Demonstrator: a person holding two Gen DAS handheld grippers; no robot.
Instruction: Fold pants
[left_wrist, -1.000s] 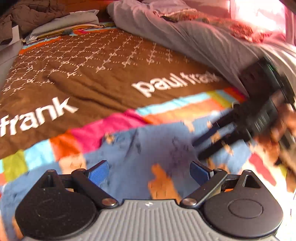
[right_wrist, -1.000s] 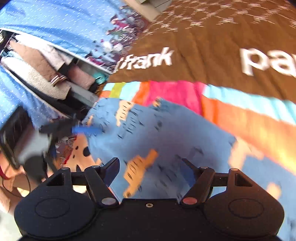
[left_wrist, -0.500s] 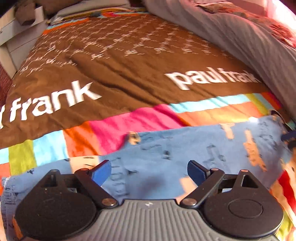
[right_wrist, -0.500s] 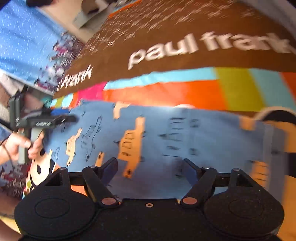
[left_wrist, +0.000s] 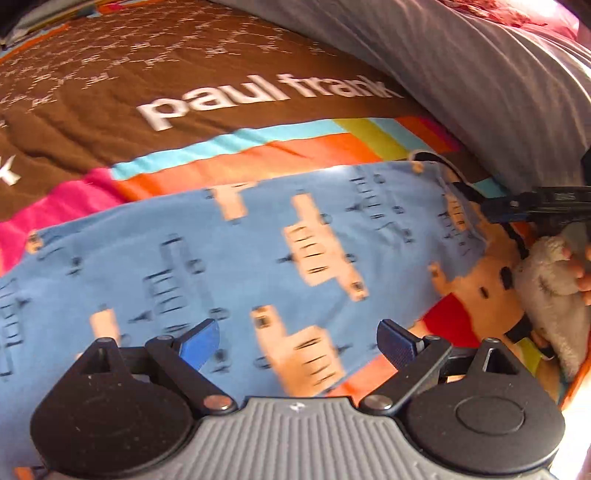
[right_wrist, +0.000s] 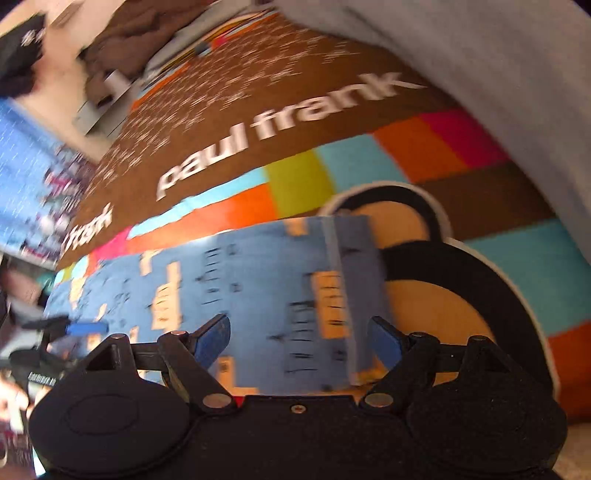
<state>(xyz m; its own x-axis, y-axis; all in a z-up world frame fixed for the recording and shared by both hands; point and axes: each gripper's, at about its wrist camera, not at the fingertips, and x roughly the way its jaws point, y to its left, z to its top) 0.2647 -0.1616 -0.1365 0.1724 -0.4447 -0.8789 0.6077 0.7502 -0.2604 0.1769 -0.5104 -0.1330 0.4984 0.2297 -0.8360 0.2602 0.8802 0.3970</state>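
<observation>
The pants (left_wrist: 258, 258) lie spread in a long blue band across the bedspread (left_wrist: 110, 92), just in front of both tools, so the step in hand looks like taking hold of the two ends for a fold. To do it well, each gripper should drop onto an end edge and bite through all the layers of cloth without pinching the bedspread beneath, then both ends should lift and travel together so the band stays taut and the edges meet square. The left gripper (left_wrist: 297, 341) has its jaws spread wide with nothing between them; the cloth runs beneath and beyond its fingertips, off toward the right. The right gripper (right_wrist: 297, 339) is likewise wide and empty, poised over the end of the band, where a seam or hem (right_wrist: 334, 280) runs upward between its fingers. That view is smeared by motion, so whether this end is the waistband or the cuffs cannot be told. In the left view the right gripper shows at the far right end of the pants, close to the edge there.
</observation>
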